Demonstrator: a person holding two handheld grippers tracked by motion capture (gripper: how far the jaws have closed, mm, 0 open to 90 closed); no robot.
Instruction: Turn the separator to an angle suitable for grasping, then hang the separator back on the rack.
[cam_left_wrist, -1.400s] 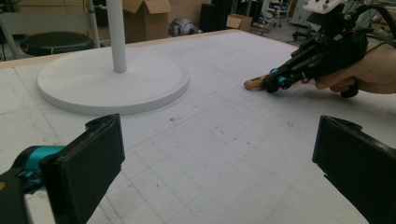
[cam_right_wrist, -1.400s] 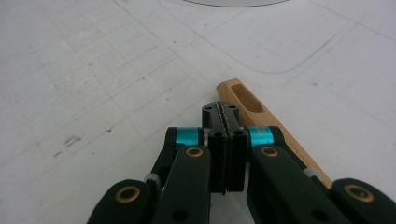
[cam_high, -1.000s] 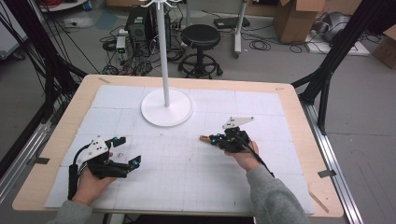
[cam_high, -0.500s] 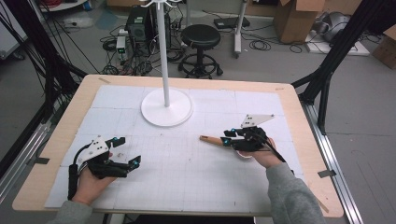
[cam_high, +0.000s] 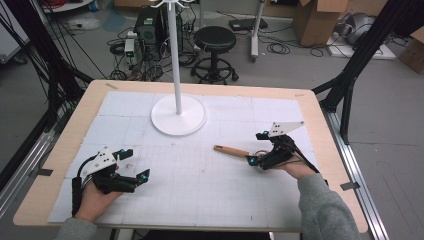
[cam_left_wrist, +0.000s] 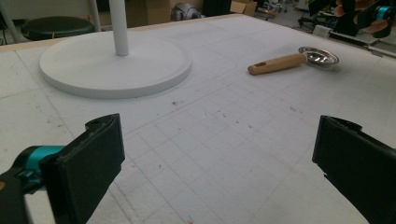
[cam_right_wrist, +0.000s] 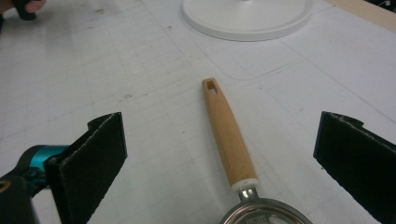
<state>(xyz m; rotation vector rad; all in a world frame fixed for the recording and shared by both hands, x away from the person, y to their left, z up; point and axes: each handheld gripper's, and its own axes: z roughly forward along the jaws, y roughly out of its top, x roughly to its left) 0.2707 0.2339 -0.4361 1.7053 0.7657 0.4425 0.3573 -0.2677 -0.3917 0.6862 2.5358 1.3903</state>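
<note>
Two tongs on the table (cam_high: 65, 150), both spread wide: left tongs (cam_high: 131, 165) over bare mat, right tongs (cam_high: 256, 149) flanking one wooden-handled strainer (cam_right_wrist: 229, 135). One white stand (cam_high: 178, 114) sits behind.

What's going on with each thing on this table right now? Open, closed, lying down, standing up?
Left gripper: open, holding nothing, low over the table's near left part.
Right gripper: open, jaws either side of the strainer, not closed on it.
Strainer: lying flat on the table, wooden handle pointing toward the stand, metal bowl nearest the right gripper.
White stand: upright, round base flat on the table.
Table: white gridded mat on top.
</note>
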